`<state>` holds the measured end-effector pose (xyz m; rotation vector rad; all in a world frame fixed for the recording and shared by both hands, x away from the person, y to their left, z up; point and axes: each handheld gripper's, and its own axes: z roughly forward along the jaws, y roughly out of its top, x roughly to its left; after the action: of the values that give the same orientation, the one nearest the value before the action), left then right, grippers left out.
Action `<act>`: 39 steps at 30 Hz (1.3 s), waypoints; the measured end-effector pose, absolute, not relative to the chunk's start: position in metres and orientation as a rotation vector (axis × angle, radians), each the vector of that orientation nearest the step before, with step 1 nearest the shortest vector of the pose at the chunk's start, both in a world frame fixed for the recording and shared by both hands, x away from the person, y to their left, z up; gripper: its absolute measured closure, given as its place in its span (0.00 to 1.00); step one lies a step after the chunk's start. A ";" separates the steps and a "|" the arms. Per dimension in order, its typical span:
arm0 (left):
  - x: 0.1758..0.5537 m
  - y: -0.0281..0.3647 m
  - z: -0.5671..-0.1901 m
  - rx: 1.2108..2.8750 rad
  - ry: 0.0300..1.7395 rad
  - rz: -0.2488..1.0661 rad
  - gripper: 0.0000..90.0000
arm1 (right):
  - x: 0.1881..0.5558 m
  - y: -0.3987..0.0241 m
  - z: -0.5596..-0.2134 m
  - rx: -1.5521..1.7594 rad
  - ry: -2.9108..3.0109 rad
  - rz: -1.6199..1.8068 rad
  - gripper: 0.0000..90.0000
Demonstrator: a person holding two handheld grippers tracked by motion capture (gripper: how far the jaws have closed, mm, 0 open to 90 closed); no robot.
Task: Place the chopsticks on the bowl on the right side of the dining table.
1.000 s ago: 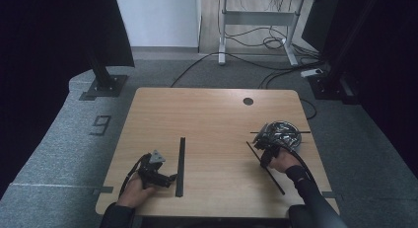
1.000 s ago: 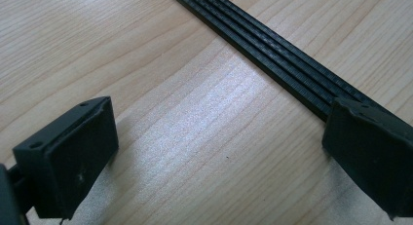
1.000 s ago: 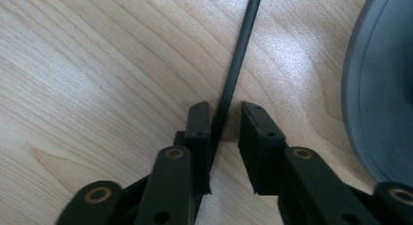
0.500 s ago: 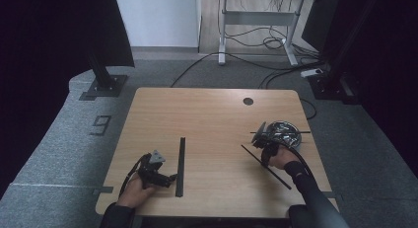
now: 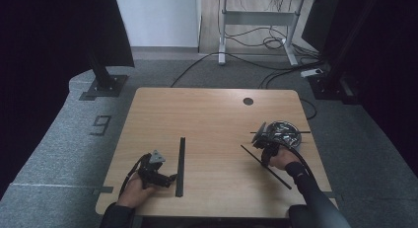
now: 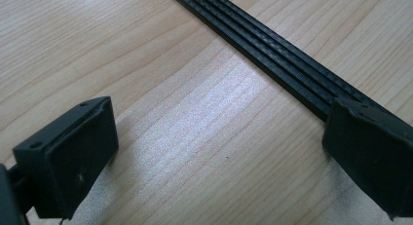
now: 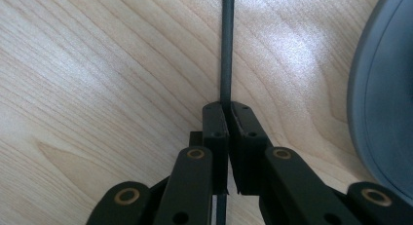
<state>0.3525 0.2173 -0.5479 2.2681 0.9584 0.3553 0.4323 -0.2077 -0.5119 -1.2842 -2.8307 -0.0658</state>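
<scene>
Thin black rod (image 5: 266,167) clamped in right gripper (image 5: 266,150), low on table (image 5: 212,119) beside round metal dish (image 5: 282,133).
Grip step done, jaws having just closed on it; next likely calls for a level lift. Long axis runs 10 to 4 o'clock. Left gripper (image 5: 170,178) spread wide beside flat black strip (image 5: 181,166), lying 12 to 6.

floor: grey carpet (image 5: 374,159) | black curtains (image 5: 44,35) | far desk (image 5: 261,11) | cables (image 5: 256,40)

Floor marking: numeral "9" (image 5: 102,125), dark on the grey carpet (image 5: 59,154), left of the table (image 5: 212,109), mid-left of the high view.
</scene>
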 end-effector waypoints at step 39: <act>0.353 0.217 -0.548 2.266 0.958 0.358 0.00 | 0.428 -0.208 -0.422 -1.215 -2.872 -0.182 0.95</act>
<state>0.3526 0.2173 -0.5481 2.2657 0.9579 0.3576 0.4277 -0.2082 -0.4219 -1.2148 -2.8720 -0.1822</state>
